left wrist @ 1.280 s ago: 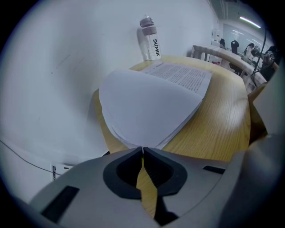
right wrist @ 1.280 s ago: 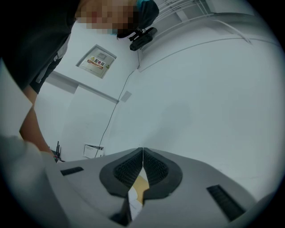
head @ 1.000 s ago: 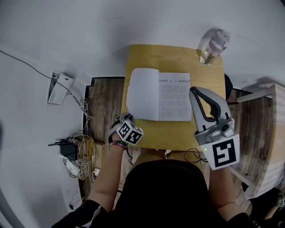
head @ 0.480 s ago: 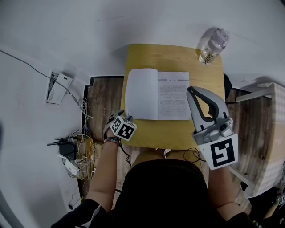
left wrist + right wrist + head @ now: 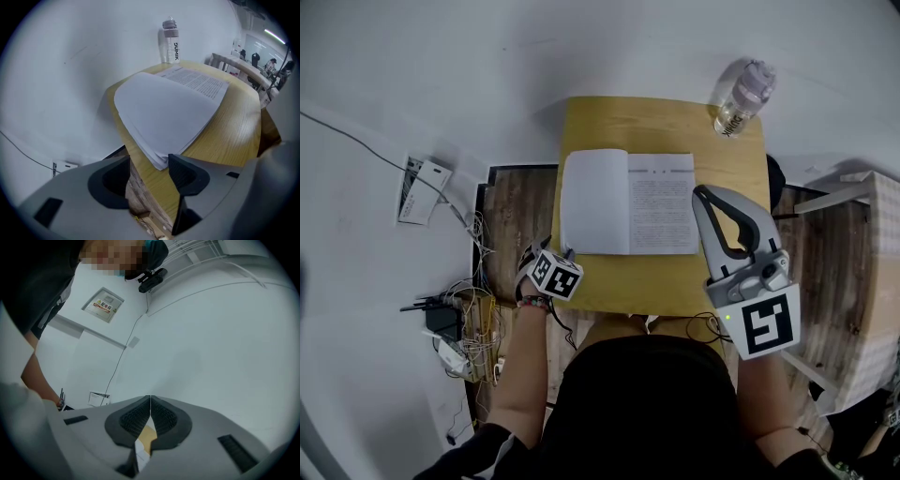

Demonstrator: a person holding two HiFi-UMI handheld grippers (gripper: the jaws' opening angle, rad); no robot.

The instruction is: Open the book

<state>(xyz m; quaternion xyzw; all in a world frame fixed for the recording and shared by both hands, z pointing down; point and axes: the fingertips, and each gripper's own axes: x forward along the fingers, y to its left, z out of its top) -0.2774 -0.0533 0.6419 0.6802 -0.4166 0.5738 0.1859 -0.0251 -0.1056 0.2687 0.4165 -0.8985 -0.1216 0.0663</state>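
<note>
Since the book [image 5: 628, 203] already lies spread flat in the middle of the head view, on the yellow wooden surface [image 5: 666, 277], the opening looks done or nearly so. The blank page is on the left and the printed page on the right.

The left tongs [image 5: 149, 171] sit at the book's lower left corner. Their jaws have just been opening and now stand released. The page corner reaches the gap at their tips, but neither pad presses on it. The right tongs [image 5: 705, 202] are clenched on nothing. Their tip shows over the book's right margin, though I cannot tell whether it touches the page.

The book looks like a thin paperback, light, with soft, floppy sheets. The left stack bows slightly and could spring back. The best place to take hold is a free corner or the outer edge, pinched gently so the paper neither creases nor tears. On smooth wood the book may slide, so steadying the opposite page would help.

A clear bottle [image 5: 739, 98] stands at the upper right corner of the surface, well apart from the book
</note>
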